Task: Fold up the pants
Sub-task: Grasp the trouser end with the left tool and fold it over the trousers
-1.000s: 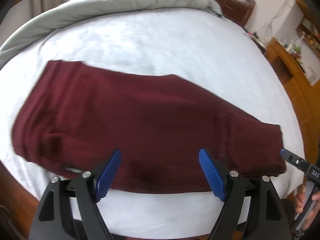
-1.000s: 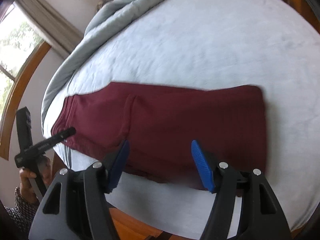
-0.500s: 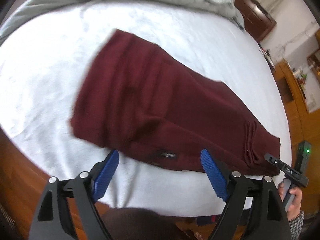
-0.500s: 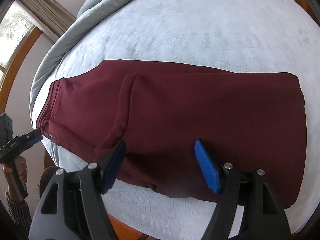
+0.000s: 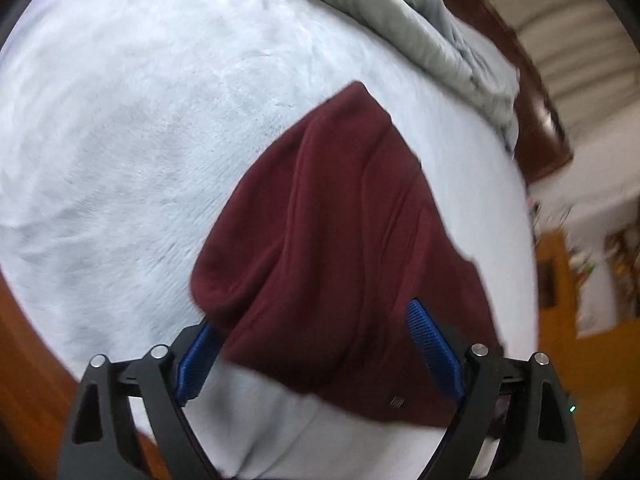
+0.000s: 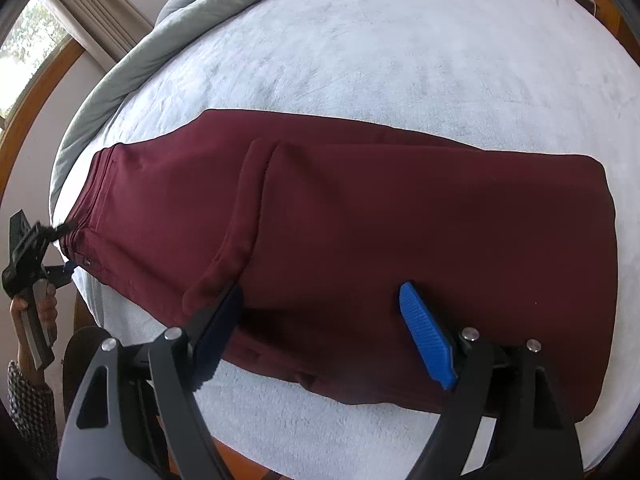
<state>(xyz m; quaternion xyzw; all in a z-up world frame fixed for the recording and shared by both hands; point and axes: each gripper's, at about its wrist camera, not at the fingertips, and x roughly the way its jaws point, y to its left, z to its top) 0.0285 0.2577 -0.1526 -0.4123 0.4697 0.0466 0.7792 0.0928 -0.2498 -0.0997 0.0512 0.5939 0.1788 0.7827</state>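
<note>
Dark red pants point(image 6: 360, 232) lie on a white bed point(image 6: 400, 48), folded lengthwise, waistband at the left. In the left wrist view the pants point(image 5: 340, 240) run away from me. My left gripper point(image 5: 316, 344) is open, its blue pads either side of the near waistband end, close above the cloth. It also shows from outside in the right wrist view point(image 6: 28, 248), at the waistband corner. My right gripper point(image 6: 320, 328) is open over the near edge of the folded legs, holding nothing.
A grey duvet point(image 6: 168, 40) is bunched along the far side of the bed. The wooden bed frame point(image 5: 24, 360) runs below the near edge. A dark wooden headboard point(image 5: 536, 120) and wooden furniture point(image 5: 556, 272) stand at the right.
My left gripper has swung round to the waistband end, so the pants now point away from it. My right gripper has moved closer over the folded legs. Both stay open.
</note>
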